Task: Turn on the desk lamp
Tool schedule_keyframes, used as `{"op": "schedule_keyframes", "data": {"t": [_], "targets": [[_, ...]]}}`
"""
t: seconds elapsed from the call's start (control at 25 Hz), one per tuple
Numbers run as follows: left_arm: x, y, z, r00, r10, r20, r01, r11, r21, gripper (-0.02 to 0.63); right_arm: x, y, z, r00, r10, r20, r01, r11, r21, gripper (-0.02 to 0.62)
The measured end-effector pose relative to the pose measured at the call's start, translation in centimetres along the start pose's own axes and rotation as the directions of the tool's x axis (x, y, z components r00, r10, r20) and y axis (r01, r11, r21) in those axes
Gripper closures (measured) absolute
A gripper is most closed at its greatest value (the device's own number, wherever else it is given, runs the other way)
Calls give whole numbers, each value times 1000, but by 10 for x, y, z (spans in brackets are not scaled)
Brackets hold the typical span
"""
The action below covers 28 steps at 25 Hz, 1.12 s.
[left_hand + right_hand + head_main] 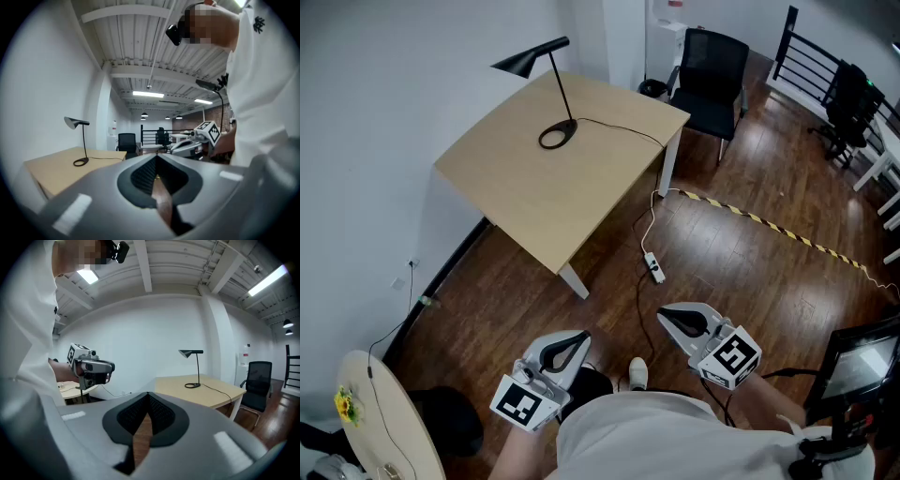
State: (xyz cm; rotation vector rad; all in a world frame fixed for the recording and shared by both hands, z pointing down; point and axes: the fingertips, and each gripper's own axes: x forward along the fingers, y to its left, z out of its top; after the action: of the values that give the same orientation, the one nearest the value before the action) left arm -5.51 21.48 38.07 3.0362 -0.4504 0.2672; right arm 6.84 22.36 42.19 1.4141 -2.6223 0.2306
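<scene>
A black desk lamp [546,94] stands at the far side of a light wooden desk [553,192], its ring base [558,136] on the top and its shade unlit. Both grippers hover over the floor well short of the desk, close to my body. My left gripper [579,339] is shut with nothing in it, and so is my right gripper [667,317]. The left gripper view shows the lamp [80,140] far off to the left. In the right gripper view the lamp [194,367] stands far off to the right.
The lamp's cord runs off the desk to a power strip [654,267] on the wooden floor. A black office chair [712,75] stands behind the desk. Striped tape [769,225] crosses the floor. A round table [384,412] is at lower left, a monitor [862,366] at lower right.
</scene>
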Motion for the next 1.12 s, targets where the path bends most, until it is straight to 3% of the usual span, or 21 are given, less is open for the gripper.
{"op": "schedule_keyframes", "data": {"t": [0.4,0.68,0.96,1.12], "targets": [[36,74,-6,998,-54,32,54,998,-24,591,60,-50,10,998,-55,-13,55,998,-2,592],[45,148,13,993,-85,84,83,996,18,591,124,-85,38,995,-97,-15,96,994,-43,592],[35,204,12,993,-95,65,93,995,39,591,196,-99,55,997,-73,-12,72,995,-64,592],[31,228,9,996,-53,77,52,999,18,591,229,-110,64,999,-38,-15,37,997,-73,592]]}}
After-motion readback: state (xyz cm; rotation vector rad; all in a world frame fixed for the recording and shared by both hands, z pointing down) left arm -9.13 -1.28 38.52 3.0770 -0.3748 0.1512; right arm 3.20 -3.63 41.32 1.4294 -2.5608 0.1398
